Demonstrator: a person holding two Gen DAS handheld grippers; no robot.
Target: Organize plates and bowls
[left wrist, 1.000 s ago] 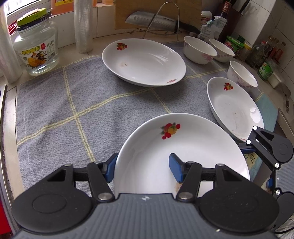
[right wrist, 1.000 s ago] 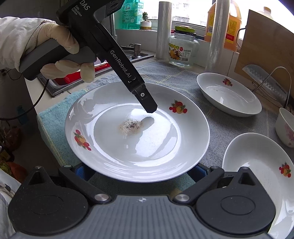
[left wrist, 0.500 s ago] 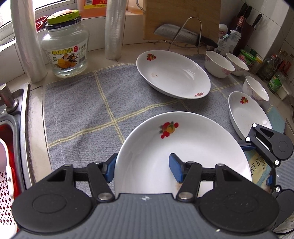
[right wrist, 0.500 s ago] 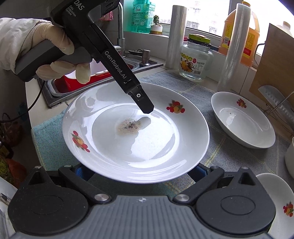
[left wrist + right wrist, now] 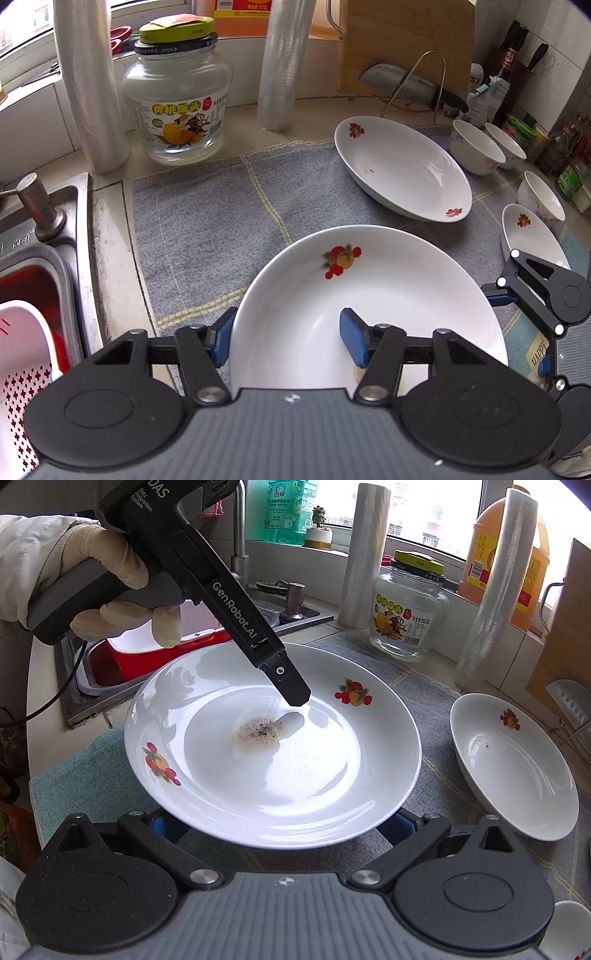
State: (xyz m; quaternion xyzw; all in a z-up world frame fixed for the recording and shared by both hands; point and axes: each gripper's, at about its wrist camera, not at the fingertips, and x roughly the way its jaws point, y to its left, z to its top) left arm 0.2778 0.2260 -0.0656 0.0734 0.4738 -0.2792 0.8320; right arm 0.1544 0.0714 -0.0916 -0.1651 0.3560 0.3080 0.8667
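White porcelain plate point(image 5: 273, 746) hangs over the grey cloth point(image 5: 229, 206) near the sink point(image 5: 44, 258), your left gripper point(image 5: 288, 336) pinching its rim, your right gripper point(image 5: 280, 823) cradling underneath, its jaws hidden, keeping the greasy puddle level.

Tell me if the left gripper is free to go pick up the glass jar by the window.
Probably not yet. The left gripper is shut on the rim of the plate, one finger inside and one outside. The path over the grey cloth to the glass jar looks clear.
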